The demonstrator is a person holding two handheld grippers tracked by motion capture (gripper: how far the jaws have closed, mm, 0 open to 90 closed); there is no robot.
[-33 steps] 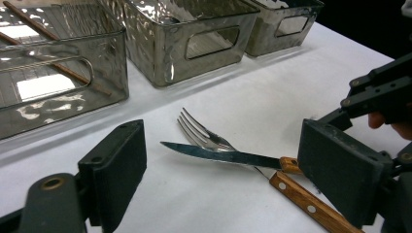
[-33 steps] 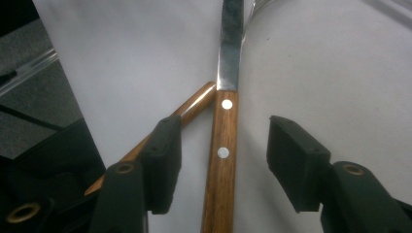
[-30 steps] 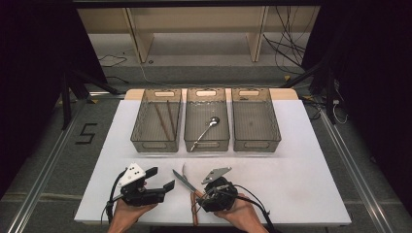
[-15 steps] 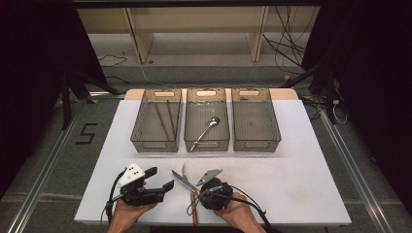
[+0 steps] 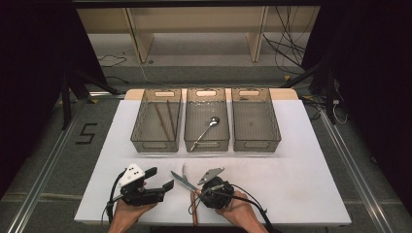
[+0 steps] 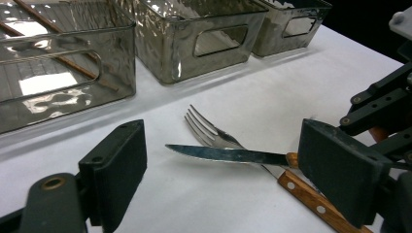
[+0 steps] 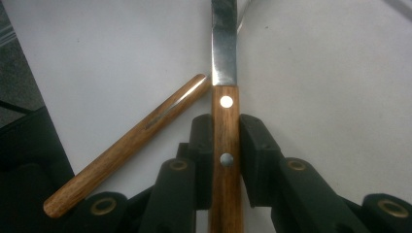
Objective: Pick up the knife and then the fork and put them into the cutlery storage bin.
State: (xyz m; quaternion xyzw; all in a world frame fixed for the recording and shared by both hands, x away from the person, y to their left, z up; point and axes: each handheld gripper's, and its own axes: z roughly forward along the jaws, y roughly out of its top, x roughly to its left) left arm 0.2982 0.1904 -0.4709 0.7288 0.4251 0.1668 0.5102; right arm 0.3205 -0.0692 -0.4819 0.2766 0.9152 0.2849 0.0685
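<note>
Left to right in the high view: left gripper (image 5: 164, 178) near the front edge of the white table (image 5: 301, 184), jaws spread wide, holding nothing, aimed right toward the cutlery. In the left gripper view its two black jaws stand well apart, knife and fork on the table between them farther off.

One knife (image 5: 182, 180) – steel blade, wood handle with two rivets – lies just right of the left gripper, blade pointing left and slightly away. Right gripper (image 5: 200, 190) is closed on the knife handle; the right gripper view shows both pads pressed against the handle sides (image 7: 226, 145), blade (image 7: 223, 43) running straight ahead.

One fork (image 6: 210, 131) with a wooden handle lies under the knife, tines pointing toward the bins – the two cross. That handle (image 7: 127, 143) lies on the table just left of the knife handle in the right gripper view, angled, its tip close to the blade base.

Three clear grey bins in a row at the back: left bin (image 5: 141, 131) holds two brown chopsticks (image 5: 161, 120), middle bin (image 5: 194, 141) holds one spoon (image 5: 206, 130), right bin (image 5: 272, 131) looks bare.
</note>
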